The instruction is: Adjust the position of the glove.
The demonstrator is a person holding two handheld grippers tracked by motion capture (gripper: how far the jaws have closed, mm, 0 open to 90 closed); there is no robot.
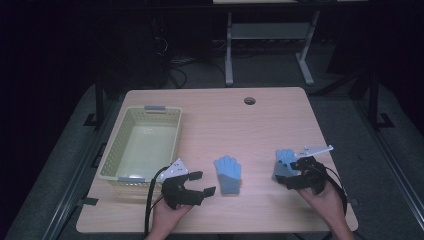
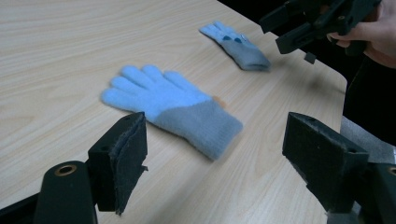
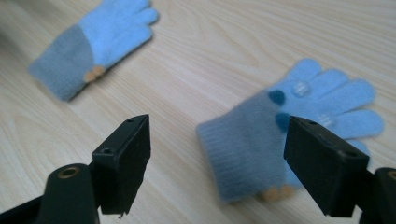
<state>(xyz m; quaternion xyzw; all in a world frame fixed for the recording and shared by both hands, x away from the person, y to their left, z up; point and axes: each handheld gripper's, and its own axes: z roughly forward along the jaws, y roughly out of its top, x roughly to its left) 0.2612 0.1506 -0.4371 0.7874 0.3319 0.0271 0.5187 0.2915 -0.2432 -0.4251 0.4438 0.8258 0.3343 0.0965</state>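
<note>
Blue gloves (image 1: 228, 174) (image 1: 284, 163) flat, fingers away from the person, cuffs near; both grippers' (image 1: 199, 183) (image 1: 296, 172) jaws wide.

One light-blue knitted glove (image 1: 228, 174) lay just right of the left gripper (image 1: 203, 183); the second blue knitted glove (image 1: 284, 163) lay under the right gripper (image 1: 289, 173); a pale-yellow plastic basket (image 1: 112, 155) sat behind the left gripper.

blk left gripper (image 1: 200, 183), grey plate, blk cable

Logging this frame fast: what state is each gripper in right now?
Left gripper: open, holding nothing, near the middle glove.
Right gripper: open, holding nothing, over the right-hand glove.
</note>
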